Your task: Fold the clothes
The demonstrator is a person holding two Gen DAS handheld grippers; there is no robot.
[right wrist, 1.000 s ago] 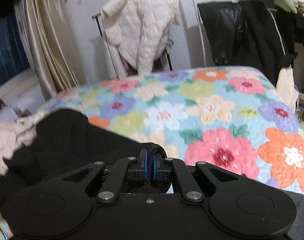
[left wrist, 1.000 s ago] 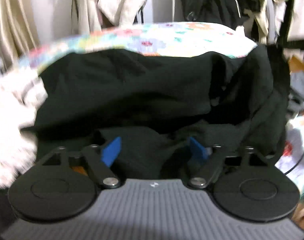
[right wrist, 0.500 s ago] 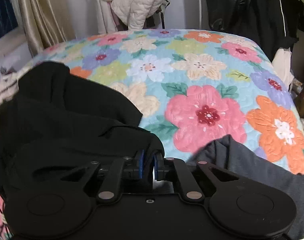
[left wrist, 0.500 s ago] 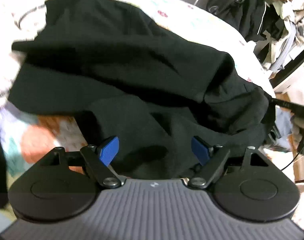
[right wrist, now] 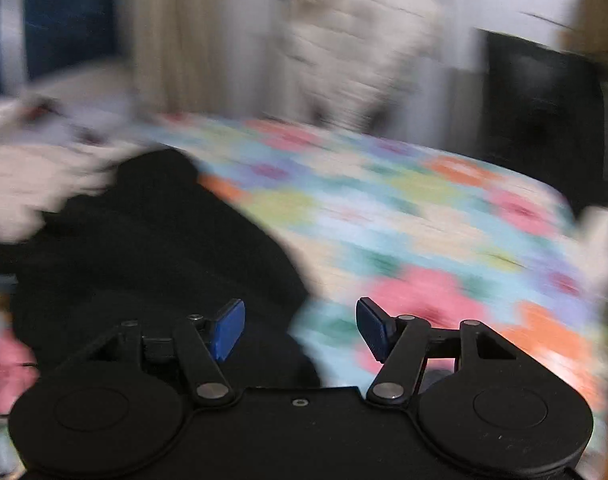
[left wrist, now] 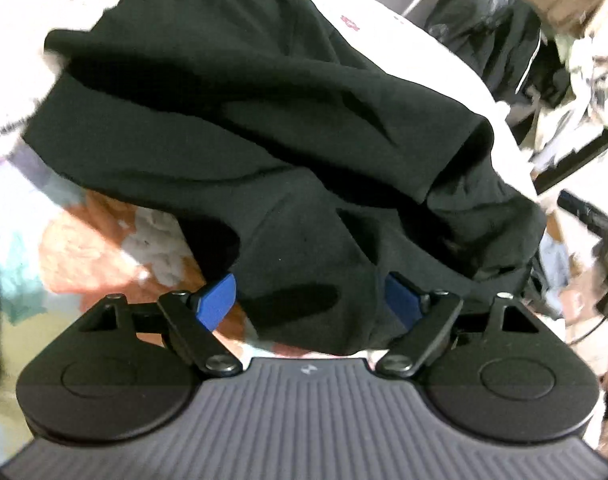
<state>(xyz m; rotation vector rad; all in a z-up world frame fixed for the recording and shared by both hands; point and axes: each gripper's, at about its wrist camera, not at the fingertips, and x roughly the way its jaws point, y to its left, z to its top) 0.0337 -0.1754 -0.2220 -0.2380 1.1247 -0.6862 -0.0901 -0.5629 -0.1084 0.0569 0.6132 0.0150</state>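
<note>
a: on the bed, what lies there?

b: a black garment [left wrist: 264, 128], bunched in thick folds over the flowered quilt [right wrist: 403, 216]. in the right wrist view the same dark cloth [right wrist: 152, 256] covers the near left part of the quilt, with a pale fluffy heap [right wrist: 32, 184] just beside it on the left.

a: any baskets or bins holding clothes?

b: none that i can make out. a cream padded jacket [right wrist: 351, 52] hangs behind the bed and dark coats [left wrist: 491, 28] hang at the far right, but that is all loose.

a: and the tongs?

b: the left gripper [left wrist: 309, 298] is tipped down over the near edge of the garment, its blue pads [left wrist: 218, 300] spread wide, with cloth lying in the gap between them. the right gripper [right wrist: 300, 328] is spread wide too, pinching nothing, held level above the quilt where the black cloth ends. that view is badly blurred.
</note>
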